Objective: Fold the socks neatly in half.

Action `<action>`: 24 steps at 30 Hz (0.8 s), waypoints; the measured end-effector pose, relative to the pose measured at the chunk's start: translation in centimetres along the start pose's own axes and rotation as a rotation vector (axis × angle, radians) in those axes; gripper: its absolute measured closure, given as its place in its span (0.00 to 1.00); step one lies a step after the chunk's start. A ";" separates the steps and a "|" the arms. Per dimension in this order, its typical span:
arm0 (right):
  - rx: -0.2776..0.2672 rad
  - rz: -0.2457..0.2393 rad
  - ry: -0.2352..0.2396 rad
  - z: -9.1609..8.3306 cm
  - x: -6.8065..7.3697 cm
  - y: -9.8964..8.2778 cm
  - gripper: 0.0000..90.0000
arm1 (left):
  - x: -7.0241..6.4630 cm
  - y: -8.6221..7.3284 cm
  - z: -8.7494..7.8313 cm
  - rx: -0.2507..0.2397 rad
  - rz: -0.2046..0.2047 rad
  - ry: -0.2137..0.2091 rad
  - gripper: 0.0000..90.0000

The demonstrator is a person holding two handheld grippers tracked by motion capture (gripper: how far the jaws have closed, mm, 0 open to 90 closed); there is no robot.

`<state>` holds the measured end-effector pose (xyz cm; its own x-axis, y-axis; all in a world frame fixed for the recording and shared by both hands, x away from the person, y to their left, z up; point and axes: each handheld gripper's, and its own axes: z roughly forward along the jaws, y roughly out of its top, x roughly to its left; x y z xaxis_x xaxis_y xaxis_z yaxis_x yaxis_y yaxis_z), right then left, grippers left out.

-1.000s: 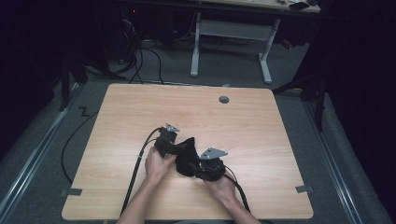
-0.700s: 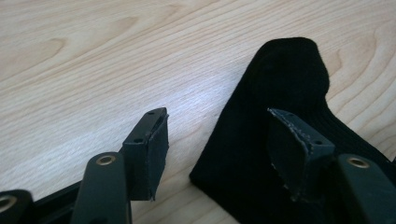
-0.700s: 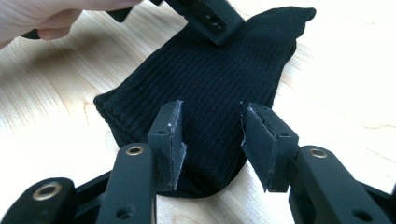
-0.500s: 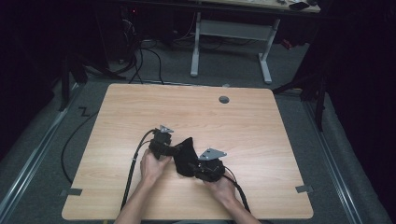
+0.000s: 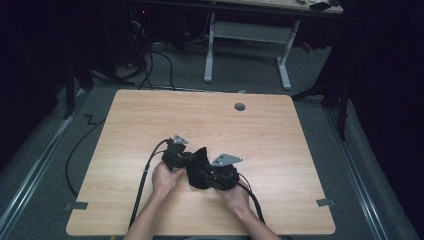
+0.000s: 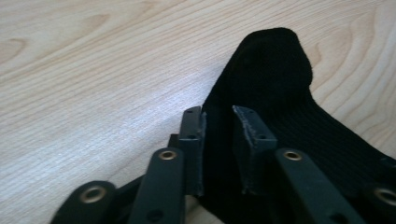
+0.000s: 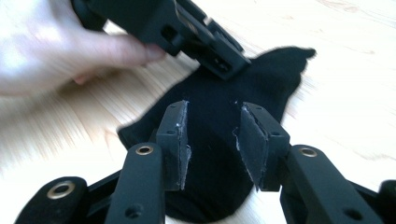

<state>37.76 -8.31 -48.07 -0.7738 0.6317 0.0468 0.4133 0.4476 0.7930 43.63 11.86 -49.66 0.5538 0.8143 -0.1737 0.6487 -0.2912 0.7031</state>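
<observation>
There is one black sock [image 5: 198, 167] on the wooden table [image 5: 260, 135], near the front edge and a bit left of the middle. There are two grippers and two hands. The left hand [image 5: 165, 179] holds the left gripper [image 5: 186, 161] and the right hand [image 5: 235, 196] holds the right gripper [image 5: 201, 175]. Both grippers meet at the sock, one at each side of it. In the left gripper view, the left gripper [image 6: 219, 140] has just been closing, and the gap between its two jaws is now small. A fold of the sock [image 6: 275, 93] stands up between them, and the pads look pressed against the cloth, so it is grasping the sock. In the right gripper view, the right gripper [image 7: 212, 140] has also just been closing a little, but its jaws are wider apart. The sock [image 7: 219, 121] lies flat under them and between them. The picture is a bit blurry there, so I cannot tell if its pads touch the cloth; it seems to be loose, not squeezing. Farther off in that view, the left gripper [image 7: 224, 63] rests on the far part of the sock, with the left hand [image 7: 60, 56] beside it. One small grey round hole [image 5: 240, 106] sits in the table near the back edge.
</observation>
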 end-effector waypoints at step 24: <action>0.062 0.002 -0.005 2.5 0.5 -0.6 0.64 | -1.0 0.8 -4.1 -0.172 0.030 -0.165 0.94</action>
<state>38.31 -6.73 -50.02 -0.7702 0.6362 0.0452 0.4442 0.4842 0.7538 41.50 12.88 -46.11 0.6586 0.7094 -0.2509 0.5399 -0.2132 0.8143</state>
